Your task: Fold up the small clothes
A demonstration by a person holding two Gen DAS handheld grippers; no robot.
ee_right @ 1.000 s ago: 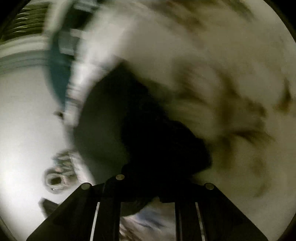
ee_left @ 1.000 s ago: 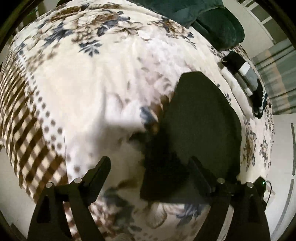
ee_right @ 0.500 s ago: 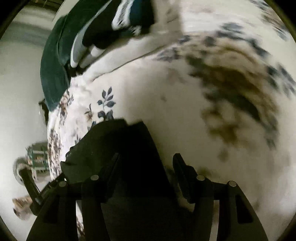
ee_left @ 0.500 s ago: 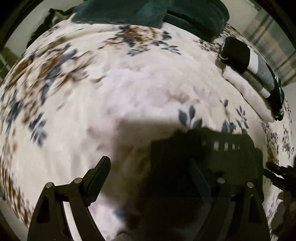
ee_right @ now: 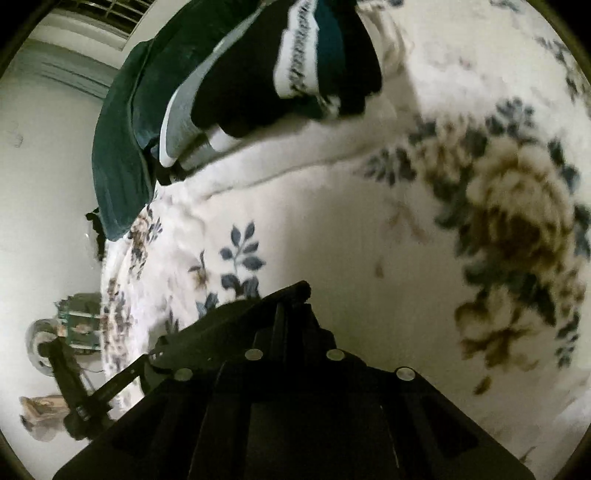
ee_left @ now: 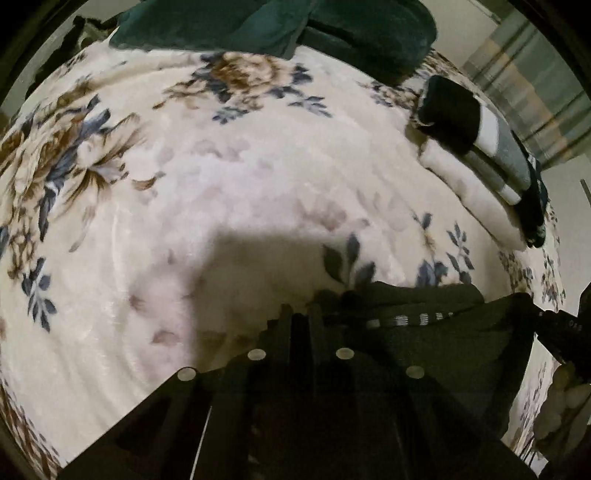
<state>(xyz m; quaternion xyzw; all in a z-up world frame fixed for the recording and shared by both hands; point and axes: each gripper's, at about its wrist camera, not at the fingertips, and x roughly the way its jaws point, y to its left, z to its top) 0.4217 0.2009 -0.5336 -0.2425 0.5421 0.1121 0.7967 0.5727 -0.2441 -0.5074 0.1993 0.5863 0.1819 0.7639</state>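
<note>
Right, both grippers are clamped on the dark garment [ee_left: 424, 332] now. My left gripper [ee_left: 301, 317] has its fingers pressed together, pinching the near edge of the cloth; the rest of it spreads off to the right of those fingers, a thin white-dashed band running across it. Over on the right wrist view, my right gripper [ee_right: 291, 295] is squeezed tight too, a fold of the same dark fabric [ee_right: 221, 325] bunched at the tips and trailing away to their left. So the piece is stretched between the two, just above the floral blanket [ee_left: 221, 184].

Ahead of the left fingers and off to the right sits a stack of folded clothes [ee_left: 491, 147] on a pale folded towel [ee_left: 472, 192], so I judge some items are already done. Beyond that, a teal blanket [ee_left: 295, 26] lies heaped at the far edge.

This garment looks only partly folded to me: it's gripped at two points, and the fold, the flattening and the trip to the stack are all left.
</note>
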